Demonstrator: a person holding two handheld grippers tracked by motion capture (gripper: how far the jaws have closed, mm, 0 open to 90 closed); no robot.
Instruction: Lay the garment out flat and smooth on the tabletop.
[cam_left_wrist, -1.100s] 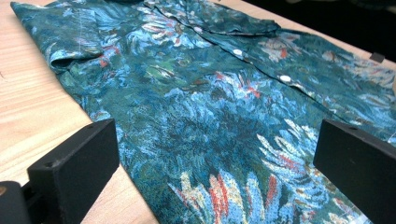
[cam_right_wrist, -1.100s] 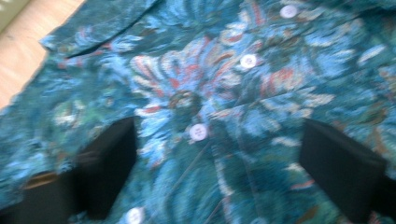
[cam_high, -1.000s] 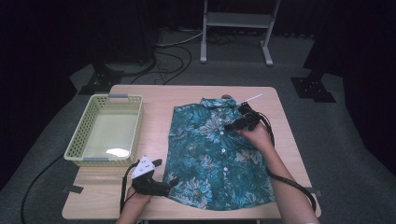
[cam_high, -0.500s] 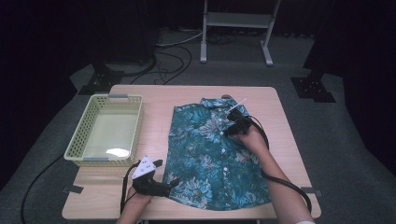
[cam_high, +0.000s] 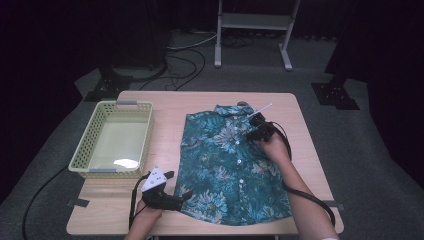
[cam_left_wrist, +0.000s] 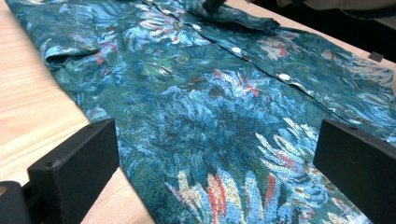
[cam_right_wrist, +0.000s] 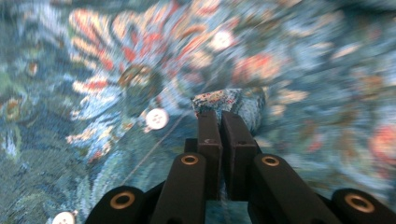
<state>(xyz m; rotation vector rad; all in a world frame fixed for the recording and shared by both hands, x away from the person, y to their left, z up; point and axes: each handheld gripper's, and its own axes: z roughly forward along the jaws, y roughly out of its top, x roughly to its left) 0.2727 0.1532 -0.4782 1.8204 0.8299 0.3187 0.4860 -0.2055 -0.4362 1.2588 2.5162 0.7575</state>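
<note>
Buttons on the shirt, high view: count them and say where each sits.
4 show on the shirt, in a line down its front: upper, middle, lower, near the hem. The right hand-held gripper may hide more.

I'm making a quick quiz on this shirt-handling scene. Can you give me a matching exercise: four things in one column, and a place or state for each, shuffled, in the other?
Things:
1. left gripper
2. right gripper
3. basket
4. shirt

Places or states:
A. spread flat on the table, buttons up
B. jaws wide open at the shirt's lower left corner
C. stands at the table's left, nothing inside
D. jaws closed on a pinch of fabric near the collar

Pairs: 1-B, 2-D, 3-C, 4-A
</note>
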